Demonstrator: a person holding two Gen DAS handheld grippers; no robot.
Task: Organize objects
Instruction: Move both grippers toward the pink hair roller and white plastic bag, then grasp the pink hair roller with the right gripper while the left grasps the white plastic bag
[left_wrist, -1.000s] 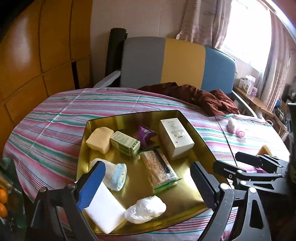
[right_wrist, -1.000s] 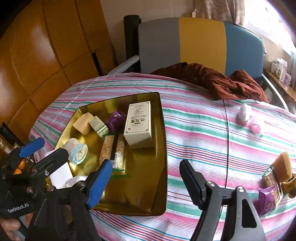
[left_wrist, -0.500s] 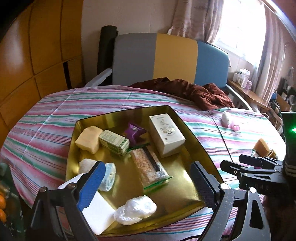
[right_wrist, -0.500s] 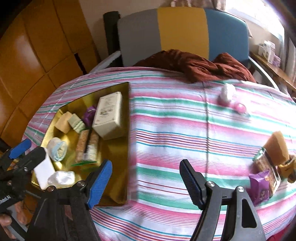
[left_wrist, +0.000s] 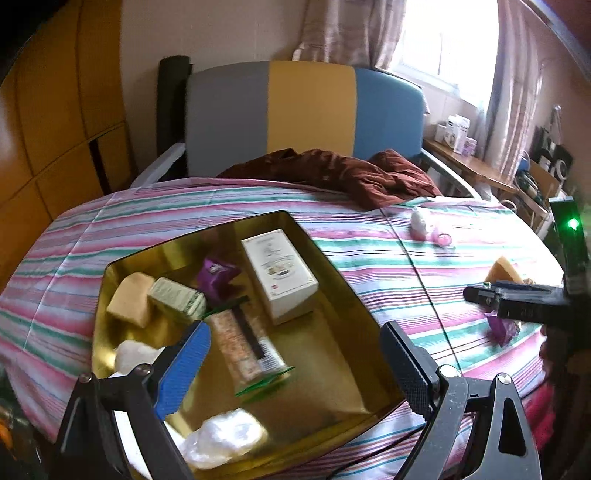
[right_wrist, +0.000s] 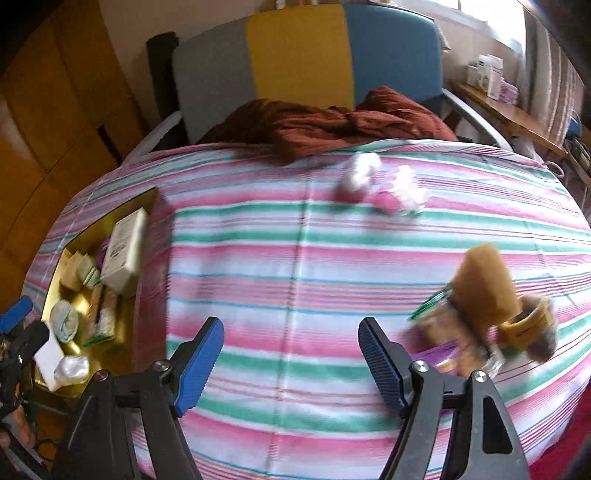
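Observation:
A gold tray (left_wrist: 343, 295) on the striped table holds a white box (left_wrist: 279, 273), a purple packet (left_wrist: 216, 271), a green-white box (left_wrist: 177, 297), a yellow sponge (left_wrist: 129, 302), a snack bar (left_wrist: 245, 343) and a white wad (left_wrist: 225, 439). My left gripper (left_wrist: 295, 369) hovers open and empty over the tray's near side. My right gripper (right_wrist: 291, 365) is open and empty over bare cloth. To its right lie an orange sponge (right_wrist: 484, 288), a purple packet (right_wrist: 439, 356) and other blurred snacks. The tray (right_wrist: 142, 295) shows at the left of the right wrist view.
A white and pink bottle pair (right_wrist: 376, 188) lies at the table's far side near a brown cloth (right_wrist: 325, 122). A grey, yellow and blue chair back (left_wrist: 303, 114) stands behind. Wooden panels (left_wrist: 55, 110) line the left. A side shelf (left_wrist: 476, 166) is at right.
My right gripper has swung right, away from the tray, toward the loose snacks at the table's right. My left gripper has shifted slightly right over the tray. Both stay open.

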